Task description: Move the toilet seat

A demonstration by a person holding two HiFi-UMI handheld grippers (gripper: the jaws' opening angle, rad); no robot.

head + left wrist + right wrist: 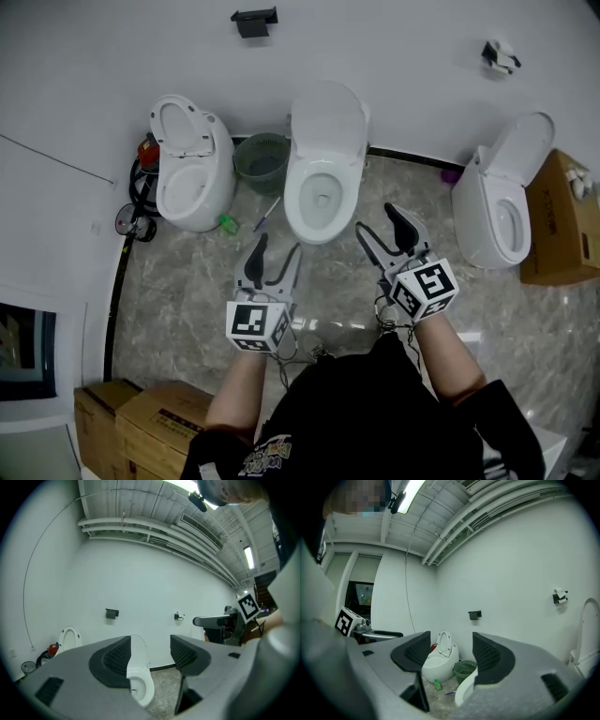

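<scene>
1. Head view: the floor (187, 281) is grey veined stone, polished, and meets a plain white wall (394, 56) at a dark skirting strip. The middle toilet (322, 192) is glossy white with an oval bowl. Its toilet seat (327, 124), a smooth rounded shape, stands raised against the wall. A ribbed green bin (262, 159) sits just left of the middle toilet, and a second white toilet (192, 173) is beyond the bin. A third toilet (502, 202) stands well to the right. The left gripper (278, 247) and the right gripper (377, 220) hover in front of the middle toilet, touching nothing.

2. Left gripper view: the two grey jaws with ribbed black pads stand wide apart and hold nothing. The middle toilet shows in the gap between them, farther off, with its seat upright. A small black wall bracket (112, 613) hangs above and to its left.

3. Right gripper view: this claw also gapes empty. The gap frames the second toilet and the bin, left of the middle toilet's rim.
</scene>
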